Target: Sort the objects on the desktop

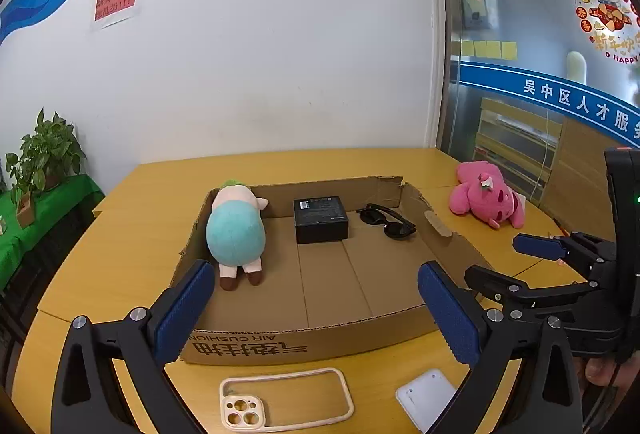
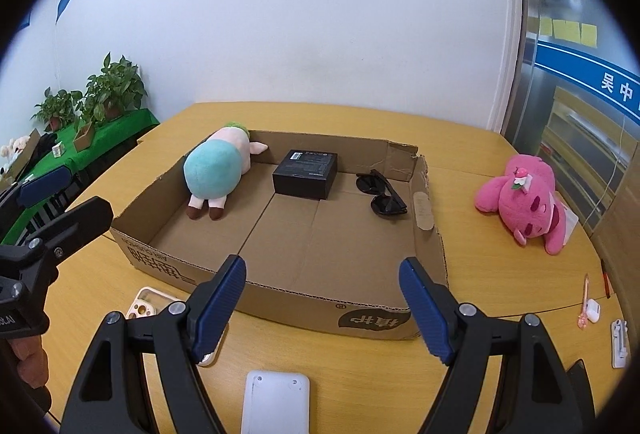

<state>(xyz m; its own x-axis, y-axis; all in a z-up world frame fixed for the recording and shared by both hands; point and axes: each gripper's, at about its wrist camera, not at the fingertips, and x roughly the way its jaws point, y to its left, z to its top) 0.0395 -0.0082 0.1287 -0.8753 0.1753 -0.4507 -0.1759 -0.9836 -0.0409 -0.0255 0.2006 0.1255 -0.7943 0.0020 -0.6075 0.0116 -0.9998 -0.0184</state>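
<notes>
Both grippers, left (image 1: 316, 308) and right (image 2: 322, 304), spread wide, holding nothing | phone case (image 1: 286, 402) and white device (image 2: 276, 400) just outside box (image 1: 304, 344) | better to drop straight onto case rim, pinch gently

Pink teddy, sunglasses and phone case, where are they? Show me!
Pink teddy (image 2: 524, 200), right wrist view, on its head.
Sunglasses (image 2: 382, 192), right wrist view, between the lenses.
Phone case (image 1: 242, 410), left wrist view, on its camera corner.

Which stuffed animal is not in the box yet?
The pink plush. It lies on the table right of the cardboard box, while the teal-bodied plush is inside it.
</notes>
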